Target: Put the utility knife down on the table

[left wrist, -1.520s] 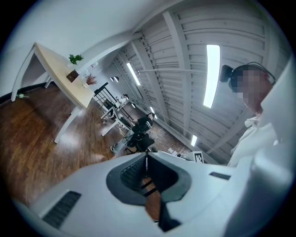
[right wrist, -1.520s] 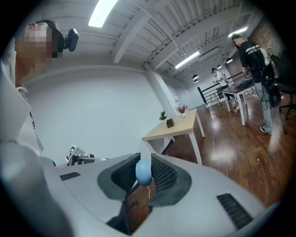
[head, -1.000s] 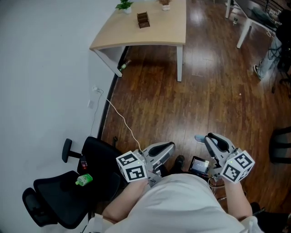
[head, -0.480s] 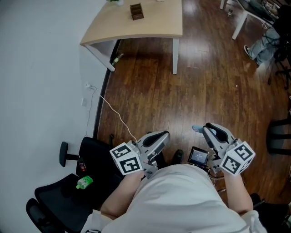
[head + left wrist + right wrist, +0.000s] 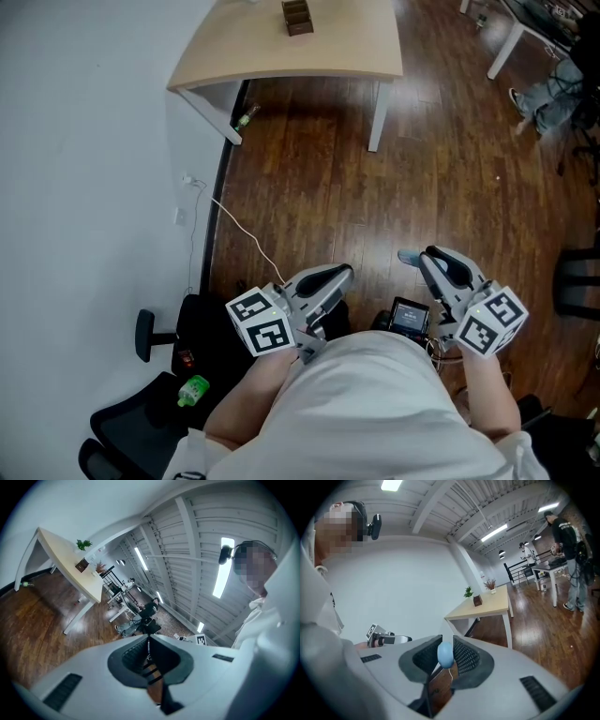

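Utility knife (image 5: 445,656) is sitting pinched in R gripper (image 5: 446,645) jaws, blue end poking out. L gripper (image 5: 148,641) is showing jaws together, empty. Table (image 5: 281,58) is standing far ahead, so I'm advising: hold firm, lower till resting, then release.

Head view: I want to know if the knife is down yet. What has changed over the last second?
The black office chair slid toward the picture's bottom edge: the person has walked on toward the light wooden table. Nothing taken or released. The right gripper keeps its jaws on the light-blue utility knife; the left gripper keeps its jaws together, empty.
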`<state>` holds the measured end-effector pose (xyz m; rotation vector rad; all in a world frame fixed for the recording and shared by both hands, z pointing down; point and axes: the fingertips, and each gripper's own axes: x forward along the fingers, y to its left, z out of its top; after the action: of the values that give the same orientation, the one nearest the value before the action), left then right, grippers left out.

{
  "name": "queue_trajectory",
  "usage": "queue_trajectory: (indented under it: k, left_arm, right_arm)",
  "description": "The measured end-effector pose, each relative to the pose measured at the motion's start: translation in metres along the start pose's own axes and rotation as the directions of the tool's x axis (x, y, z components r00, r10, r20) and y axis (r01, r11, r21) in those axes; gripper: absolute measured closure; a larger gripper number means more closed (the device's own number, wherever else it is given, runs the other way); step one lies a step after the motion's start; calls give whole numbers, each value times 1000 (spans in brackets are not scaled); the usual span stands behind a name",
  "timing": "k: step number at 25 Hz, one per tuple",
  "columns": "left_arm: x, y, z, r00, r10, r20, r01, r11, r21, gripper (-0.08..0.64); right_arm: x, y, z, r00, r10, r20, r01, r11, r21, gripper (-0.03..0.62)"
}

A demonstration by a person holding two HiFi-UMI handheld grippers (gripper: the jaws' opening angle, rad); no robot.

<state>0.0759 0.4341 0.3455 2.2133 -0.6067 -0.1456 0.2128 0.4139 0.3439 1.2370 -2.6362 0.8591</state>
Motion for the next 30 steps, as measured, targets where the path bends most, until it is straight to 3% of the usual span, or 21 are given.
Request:
queue_trajectory:
  k: [17, 25, 30]
  left_arm:
    - [-67, 79, 71, 999, 23, 39, -21, 999, -29, 555]
    - [-58, 98, 92, 997, 51, 64, -49, 998, -30, 555]
    - [-30, 123, 117, 993, 89, 80, -87, 996, -36, 555]
  right_arm:
    - [116, 43, 24, 999, 6, -44, -8, 999, -31, 518]
    - [146, 26, 39, 998, 36, -52, -38, 999, -39, 518]
    - [181, -9, 62, 995, 76, -72, -78, 997, -30, 518]
